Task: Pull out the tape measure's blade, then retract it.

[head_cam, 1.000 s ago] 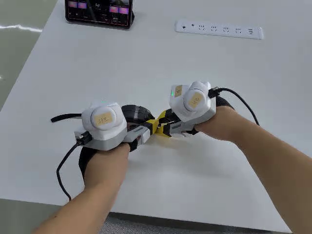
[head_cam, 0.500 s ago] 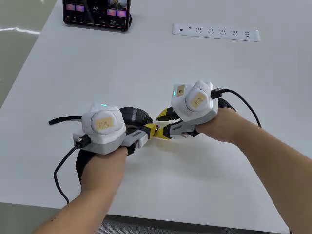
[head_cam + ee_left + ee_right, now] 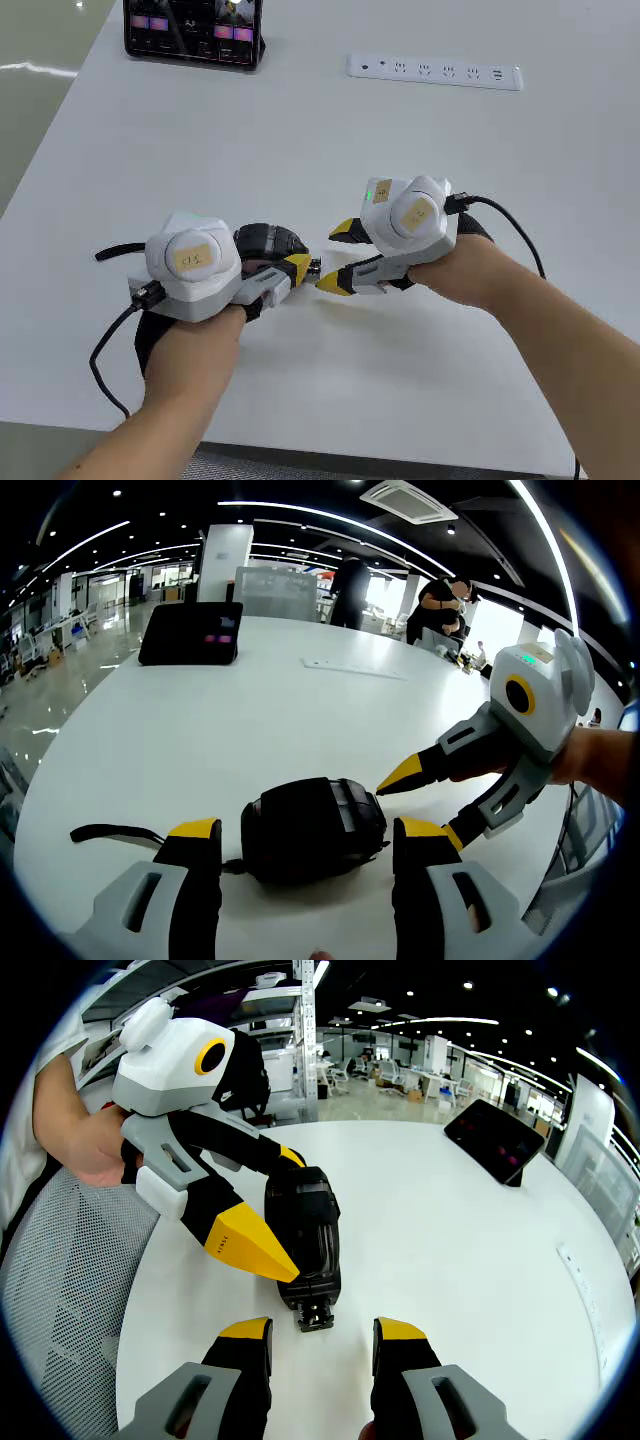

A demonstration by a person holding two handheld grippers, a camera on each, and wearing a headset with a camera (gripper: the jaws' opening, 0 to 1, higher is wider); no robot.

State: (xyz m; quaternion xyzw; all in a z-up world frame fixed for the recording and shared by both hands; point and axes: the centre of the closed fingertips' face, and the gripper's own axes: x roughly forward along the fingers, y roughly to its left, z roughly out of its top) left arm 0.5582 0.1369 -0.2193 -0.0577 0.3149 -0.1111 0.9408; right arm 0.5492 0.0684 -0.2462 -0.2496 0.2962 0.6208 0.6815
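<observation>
A black tape measure (image 3: 265, 243) rests on the white table (image 3: 300, 150), with its blade drawn in. My left gripper (image 3: 285, 258) is shut on its case, one yellow-tipped jaw on each side (image 3: 310, 830). The blade's end hook (image 3: 315, 1317) pokes out of the case just ahead of my right gripper (image 3: 322, 1330), which stands open with nothing between its fingers. In the head view the right gripper (image 3: 336, 256) sits a little right of the case, pointing at it. A black wrist strap (image 3: 110, 833) trails left from the case.
A dark tablet (image 3: 193, 28) with a lit screen stands at the far left of the table. A white power strip (image 3: 435, 72) lies at the back. Cables hang from both grippers near the front edge. A mesh chair (image 3: 60, 1260) is beside the table.
The two grippers have drawn apart. My right gripper backed off to the right and its jaws spread open. My left gripper shifted slightly left with the tape measure.
</observation>
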